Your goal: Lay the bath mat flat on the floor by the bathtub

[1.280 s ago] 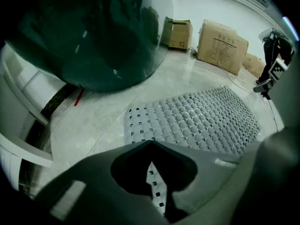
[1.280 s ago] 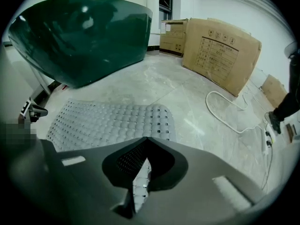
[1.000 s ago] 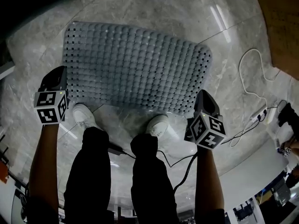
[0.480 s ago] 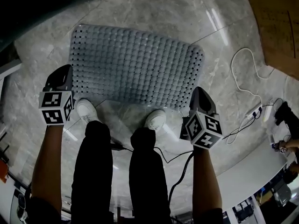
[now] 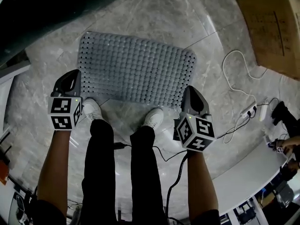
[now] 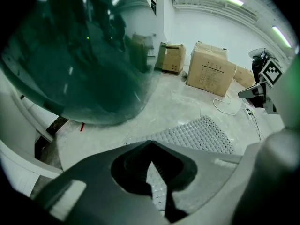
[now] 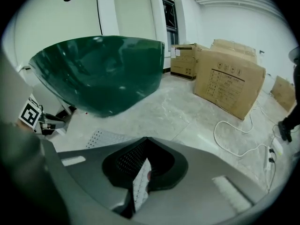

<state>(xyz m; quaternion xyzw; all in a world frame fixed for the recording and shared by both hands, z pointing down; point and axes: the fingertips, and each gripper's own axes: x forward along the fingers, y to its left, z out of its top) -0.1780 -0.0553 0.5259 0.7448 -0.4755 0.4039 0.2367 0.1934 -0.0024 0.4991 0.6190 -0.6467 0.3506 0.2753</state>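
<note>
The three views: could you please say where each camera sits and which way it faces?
Head view: on the person's head, looking steeply down at the bath mat; shows forearms, legs, shoes, left gripper and right gripper.
Left gripper view: on the left gripper, facing the cardboard boxes; its jaws pinch the mat.
Right gripper view: on the right gripper, facing the bathtub; its jaws pinch the mat.
Shared: both gripper views show the tub, boxes and the opposite gripper.

The grey, studded, perforated bath mat point(image 5: 136, 69) lies spread on the marble floor point(image 5: 159, 8) beside the dark green bathtub point(image 5: 42, 8), its near corners pinched in the left gripper point(image 5: 72, 77) and right gripper point(image 5: 191, 93).
</note>
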